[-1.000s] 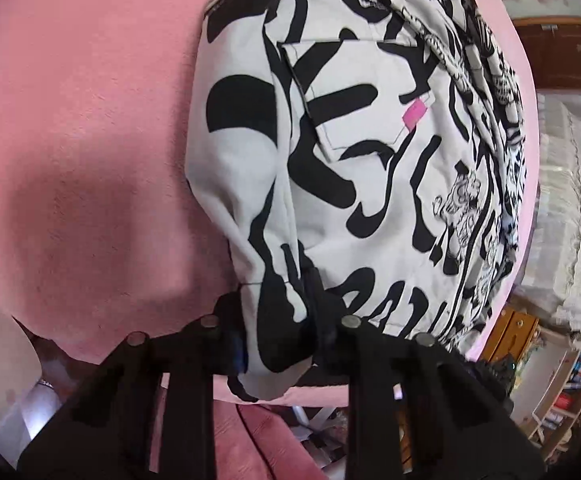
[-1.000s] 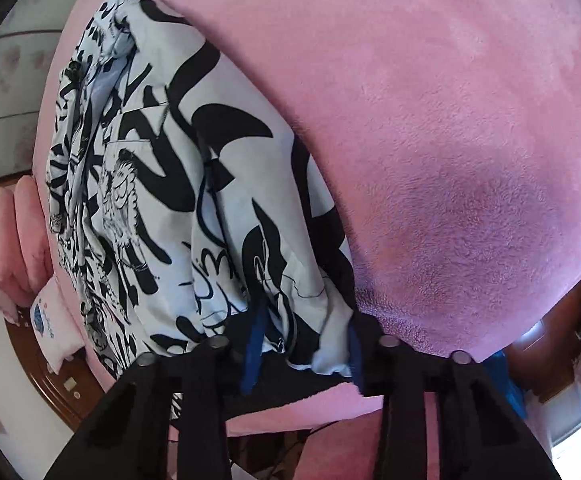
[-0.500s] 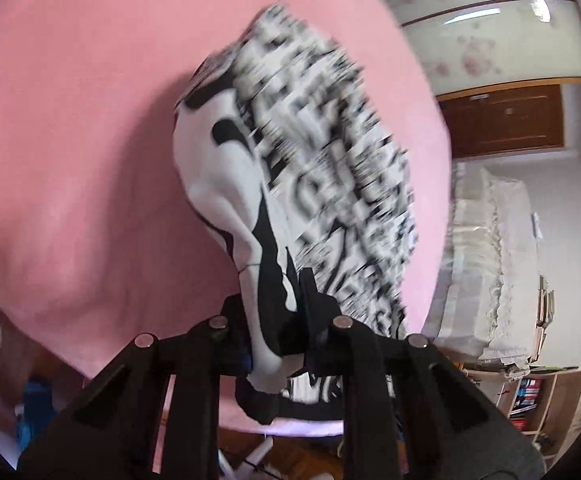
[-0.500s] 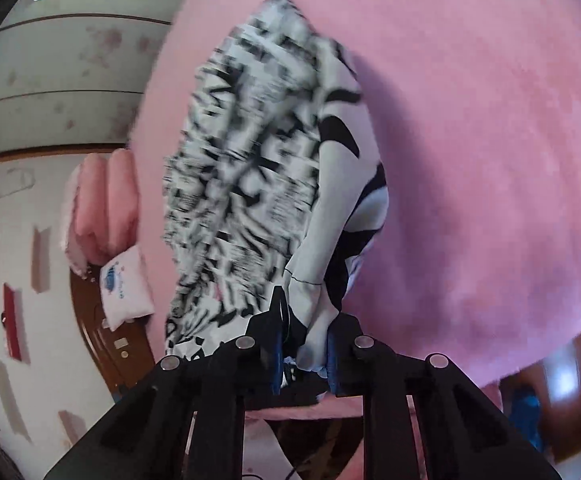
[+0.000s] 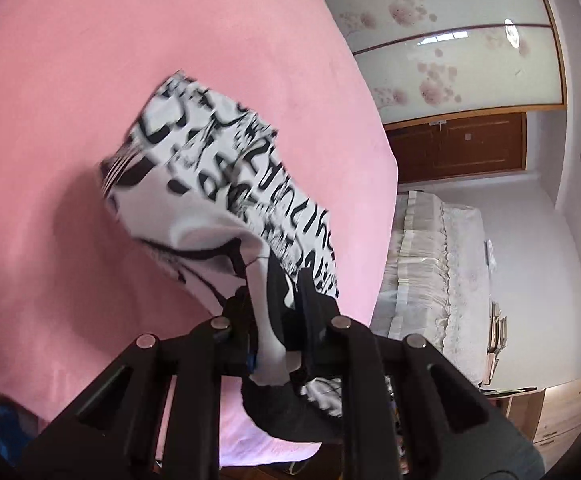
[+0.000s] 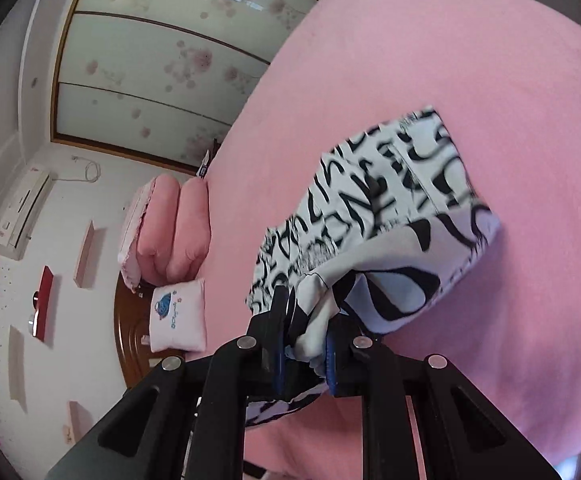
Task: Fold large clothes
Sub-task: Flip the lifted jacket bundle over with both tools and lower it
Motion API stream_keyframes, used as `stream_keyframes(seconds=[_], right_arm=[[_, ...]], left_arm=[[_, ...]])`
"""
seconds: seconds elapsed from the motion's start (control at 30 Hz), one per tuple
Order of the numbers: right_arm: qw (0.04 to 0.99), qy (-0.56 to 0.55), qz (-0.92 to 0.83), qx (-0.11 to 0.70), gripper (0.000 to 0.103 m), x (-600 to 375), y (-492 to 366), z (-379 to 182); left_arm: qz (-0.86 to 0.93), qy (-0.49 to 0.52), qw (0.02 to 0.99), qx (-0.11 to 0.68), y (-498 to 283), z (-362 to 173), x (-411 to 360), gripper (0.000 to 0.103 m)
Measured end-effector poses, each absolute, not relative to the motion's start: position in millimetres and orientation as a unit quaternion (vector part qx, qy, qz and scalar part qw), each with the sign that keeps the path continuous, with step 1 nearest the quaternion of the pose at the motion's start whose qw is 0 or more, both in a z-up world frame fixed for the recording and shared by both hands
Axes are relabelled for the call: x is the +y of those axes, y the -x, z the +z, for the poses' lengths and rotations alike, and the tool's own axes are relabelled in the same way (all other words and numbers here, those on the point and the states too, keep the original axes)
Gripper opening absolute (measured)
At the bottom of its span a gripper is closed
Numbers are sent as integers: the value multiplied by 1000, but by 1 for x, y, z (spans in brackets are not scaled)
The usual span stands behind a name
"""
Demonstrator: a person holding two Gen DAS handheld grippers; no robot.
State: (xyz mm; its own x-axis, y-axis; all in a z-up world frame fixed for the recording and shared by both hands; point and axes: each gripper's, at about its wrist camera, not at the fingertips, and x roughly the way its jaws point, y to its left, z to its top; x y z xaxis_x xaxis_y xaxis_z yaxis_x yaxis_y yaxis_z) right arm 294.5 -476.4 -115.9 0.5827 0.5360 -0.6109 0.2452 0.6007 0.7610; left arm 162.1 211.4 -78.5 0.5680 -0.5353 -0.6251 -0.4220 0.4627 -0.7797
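garment hangs above pink bed, motion-blurred. left tongs and right tongs each clamp a bunched edge, probably corners. soft, light, limp cloth; grip hems, keep both edges taut.

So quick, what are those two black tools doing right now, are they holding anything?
Left tool: closed on the black-and-white printed garment, its jaws just tightened.
Right tool: closed on another bunch of the same garment, jaws also just tightened.
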Motion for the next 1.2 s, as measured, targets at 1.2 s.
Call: stream_keyframes(seconds=[1.2], right_arm=[[838, -350, 26, 418, 15, -501, -576, -284]], left_arm=[[15, 390, 774, 498, -505, -234, 164, 13]])
